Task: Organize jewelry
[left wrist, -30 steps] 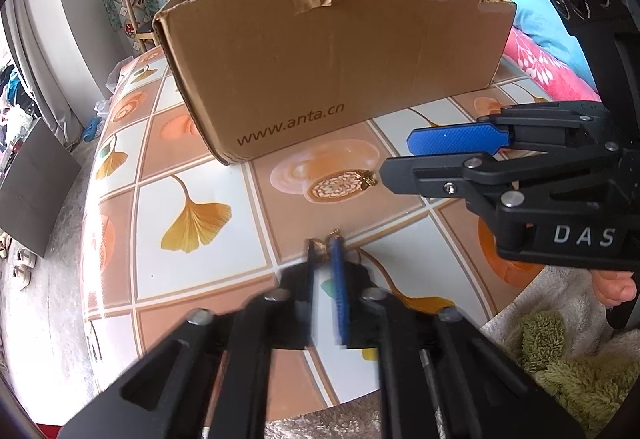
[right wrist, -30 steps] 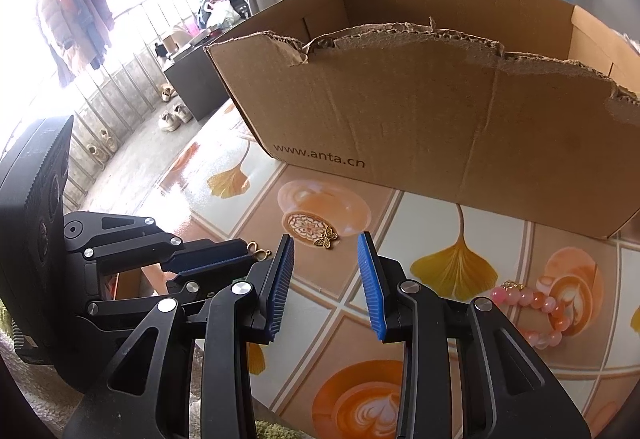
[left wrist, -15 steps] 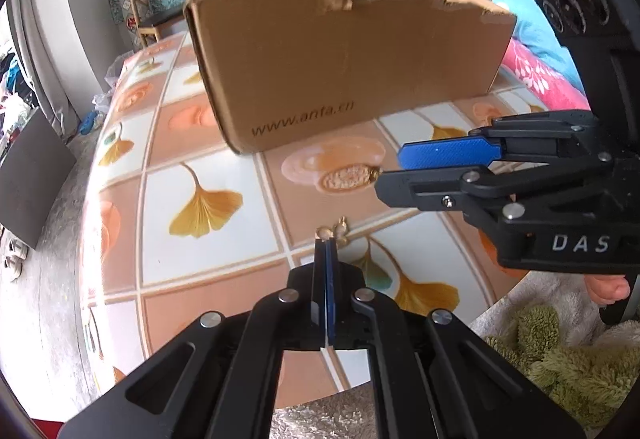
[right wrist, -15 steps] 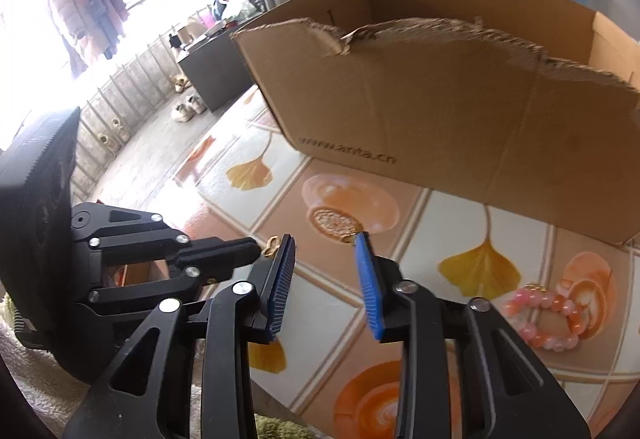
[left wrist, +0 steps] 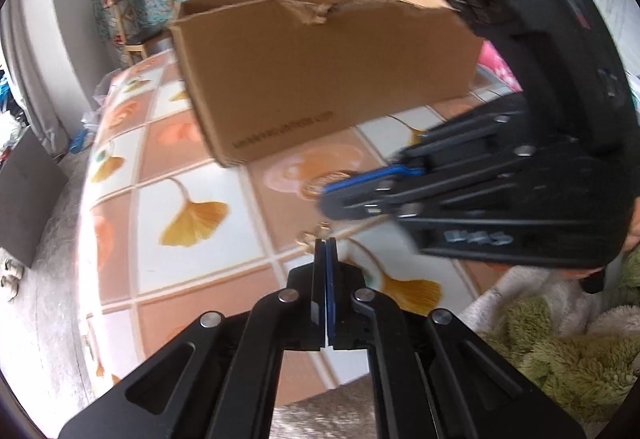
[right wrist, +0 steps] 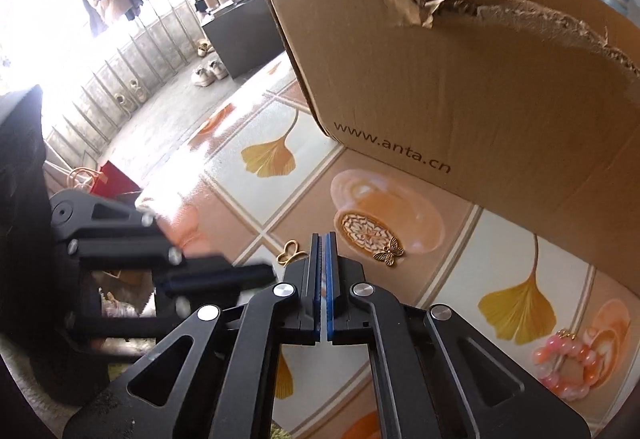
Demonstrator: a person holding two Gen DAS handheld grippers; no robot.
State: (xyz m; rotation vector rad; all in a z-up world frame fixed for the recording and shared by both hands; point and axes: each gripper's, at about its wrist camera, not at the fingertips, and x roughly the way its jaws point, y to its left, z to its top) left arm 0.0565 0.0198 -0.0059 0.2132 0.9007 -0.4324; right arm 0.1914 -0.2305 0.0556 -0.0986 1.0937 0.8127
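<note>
Both tools are closed with nothing visibly gripped. The left tool [left wrist: 326, 241] has its jaws together just short of a small gold charm [left wrist: 314, 235] lying on the table [left wrist: 192, 263]. The right tool [right wrist: 324, 237] is likewise shut, with a gold heart-shaped ring [right wrist: 290, 253] just to its left and a gold butterfly charm [right wrist: 388, 251] to its right; a pink bead bracelet [right wrist: 564, 367] lies at the near right. The cardboard box [right wrist: 460, 79] stands at the far side. To pick such flat pieces well, the jaws should be reopened, the tips lowered to touch the table astride one charm, and closed slowly before any lift toward the box.
</note>
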